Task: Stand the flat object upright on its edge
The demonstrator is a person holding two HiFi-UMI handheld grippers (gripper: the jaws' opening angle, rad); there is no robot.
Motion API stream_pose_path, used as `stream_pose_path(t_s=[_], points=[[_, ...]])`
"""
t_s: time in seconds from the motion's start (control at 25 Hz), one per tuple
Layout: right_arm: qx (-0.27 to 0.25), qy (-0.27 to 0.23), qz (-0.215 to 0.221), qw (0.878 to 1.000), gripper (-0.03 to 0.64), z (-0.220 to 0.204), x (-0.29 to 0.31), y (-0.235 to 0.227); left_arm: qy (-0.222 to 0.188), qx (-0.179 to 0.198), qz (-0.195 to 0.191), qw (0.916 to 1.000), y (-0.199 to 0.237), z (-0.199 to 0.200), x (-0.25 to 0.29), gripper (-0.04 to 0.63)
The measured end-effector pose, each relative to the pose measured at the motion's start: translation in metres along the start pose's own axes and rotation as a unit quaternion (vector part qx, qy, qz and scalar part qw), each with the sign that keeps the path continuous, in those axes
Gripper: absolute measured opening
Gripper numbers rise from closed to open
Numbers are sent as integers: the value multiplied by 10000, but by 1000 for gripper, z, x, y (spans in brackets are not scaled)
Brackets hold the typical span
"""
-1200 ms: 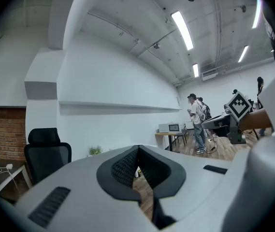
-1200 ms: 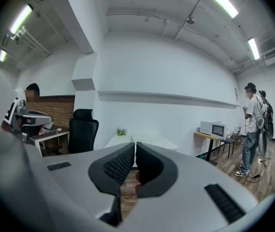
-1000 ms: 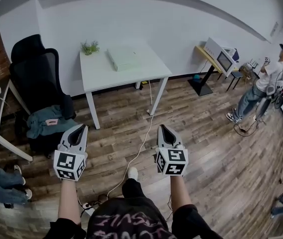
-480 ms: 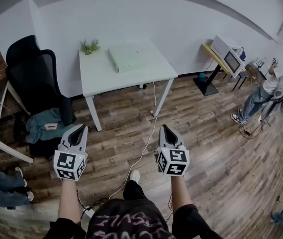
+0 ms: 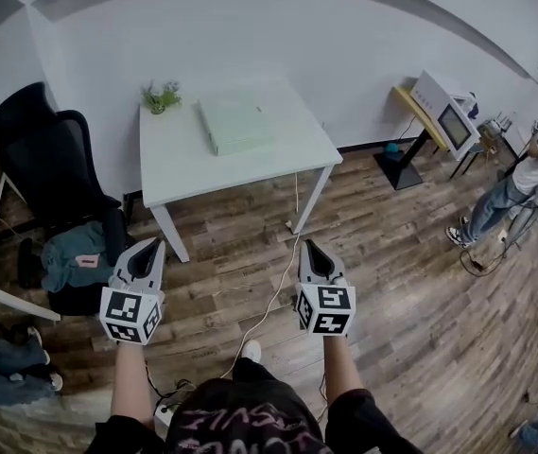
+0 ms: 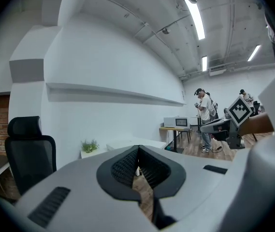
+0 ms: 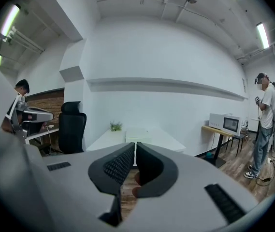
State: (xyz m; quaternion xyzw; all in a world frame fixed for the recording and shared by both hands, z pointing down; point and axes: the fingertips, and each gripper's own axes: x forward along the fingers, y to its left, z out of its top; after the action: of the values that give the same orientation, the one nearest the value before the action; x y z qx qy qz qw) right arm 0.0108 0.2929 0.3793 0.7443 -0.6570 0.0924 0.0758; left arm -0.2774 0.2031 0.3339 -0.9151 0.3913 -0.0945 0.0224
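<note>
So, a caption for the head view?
Left gripper and right gripper, both shut, face a white table holding a flat pale-green box and small plant.

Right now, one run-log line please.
left gripper: shut, empty | right gripper: shut, empty | pale green flat box: lying flat on white table, untouched

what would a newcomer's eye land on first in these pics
First, the left gripper and right gripper, both shut and empty, held side by side over the wood floor low in the head view. Beyond them a white table stands against the wall, with a flat pale green box lying on top and a small potted plant at its far left corner. A black office chair sits at the left.
</note>
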Motion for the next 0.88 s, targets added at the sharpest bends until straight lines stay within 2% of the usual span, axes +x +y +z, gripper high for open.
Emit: stream_pose_path(t_s=[0.2,0.48,0.88], points=[[102,41,62,9999,28,5,44,-31,50,-84,92,9999,2,9,49,15],[192,-43,157,9997,28,18,74,-56,-38,-171,179,9997,3,30,84,15],[341,-233,184,9990,28,39,114,-75,-88,45,189,9998,9,47,125,15]])
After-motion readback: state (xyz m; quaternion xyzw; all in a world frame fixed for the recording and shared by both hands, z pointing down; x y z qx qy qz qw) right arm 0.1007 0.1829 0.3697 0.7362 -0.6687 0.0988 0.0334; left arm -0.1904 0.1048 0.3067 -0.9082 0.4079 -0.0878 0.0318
